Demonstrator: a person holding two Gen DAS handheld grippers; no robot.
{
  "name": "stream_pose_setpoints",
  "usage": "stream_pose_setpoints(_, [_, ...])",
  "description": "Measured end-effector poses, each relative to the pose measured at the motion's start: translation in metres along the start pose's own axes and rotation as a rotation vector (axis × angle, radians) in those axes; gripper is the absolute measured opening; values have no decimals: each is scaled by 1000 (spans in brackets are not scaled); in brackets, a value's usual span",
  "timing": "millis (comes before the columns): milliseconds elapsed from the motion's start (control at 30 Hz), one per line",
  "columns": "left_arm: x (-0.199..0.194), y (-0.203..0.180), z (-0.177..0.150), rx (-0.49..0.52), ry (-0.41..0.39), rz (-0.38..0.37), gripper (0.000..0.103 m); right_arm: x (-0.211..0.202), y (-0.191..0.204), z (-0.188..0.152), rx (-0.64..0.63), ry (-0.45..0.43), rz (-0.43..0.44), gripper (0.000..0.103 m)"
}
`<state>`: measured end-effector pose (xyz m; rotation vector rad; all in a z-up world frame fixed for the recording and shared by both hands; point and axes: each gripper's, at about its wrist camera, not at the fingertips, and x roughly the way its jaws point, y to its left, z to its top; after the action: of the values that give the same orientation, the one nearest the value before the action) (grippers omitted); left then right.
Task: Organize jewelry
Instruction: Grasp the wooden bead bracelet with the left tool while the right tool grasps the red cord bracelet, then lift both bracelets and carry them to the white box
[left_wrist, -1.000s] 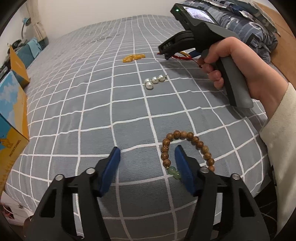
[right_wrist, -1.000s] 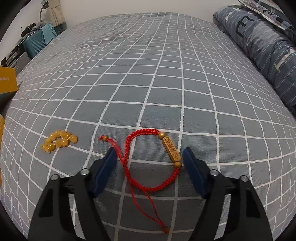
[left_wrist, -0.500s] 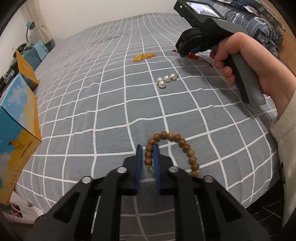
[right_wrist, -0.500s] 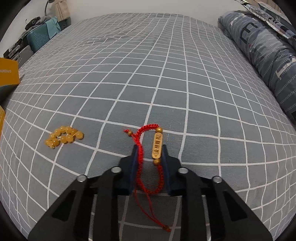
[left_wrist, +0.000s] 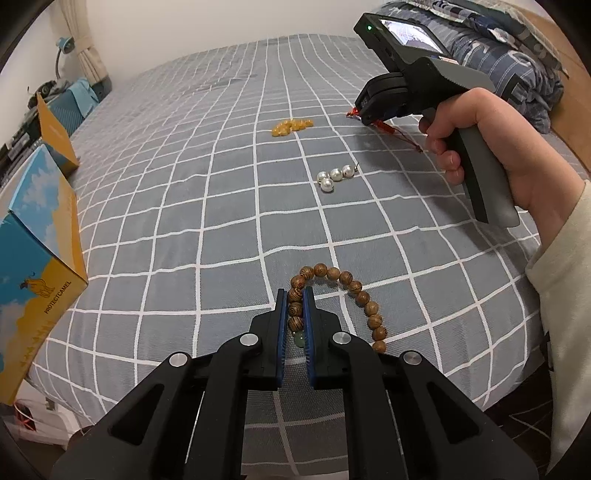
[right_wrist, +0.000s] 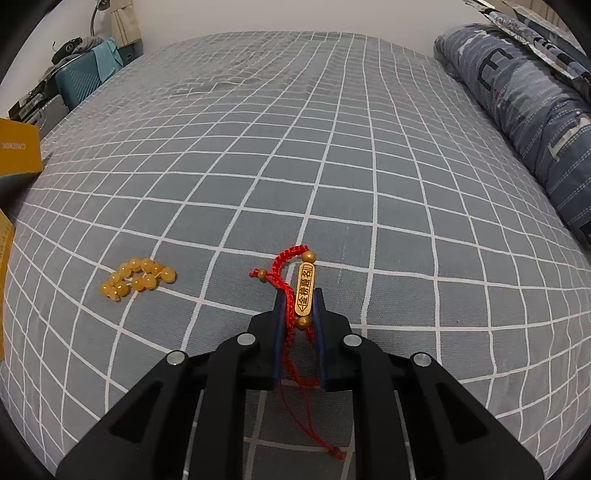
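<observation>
Wooden bead bracelet (left_wrist: 334, 295) low centre on the bed (left_wrist: 207, 192), one side pinched in closed left tongs (left_wrist: 295, 314). Red cord bracelet (right_wrist: 301, 295) low centre, between right tongs (right_wrist: 299, 314), closing, pads pressing it. Yellow beads (right_wrist: 138, 278) lower left; pearls (left_wrist: 334, 177) mid-right. Blue-yellow box (left_wrist: 33, 266) at left edge.

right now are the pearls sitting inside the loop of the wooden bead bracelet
No, the pearls lie on the checked bedspread well apart from the wooden bead bracelet, farther from the camera.
</observation>
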<state>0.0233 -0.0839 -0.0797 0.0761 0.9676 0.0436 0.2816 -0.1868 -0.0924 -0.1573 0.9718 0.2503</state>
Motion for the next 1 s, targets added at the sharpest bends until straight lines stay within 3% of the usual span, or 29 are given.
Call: stream_pose_setpoints(1000, [-30,18,31,-45,-125,24,7,-32,4,7,17,-92,5,12])
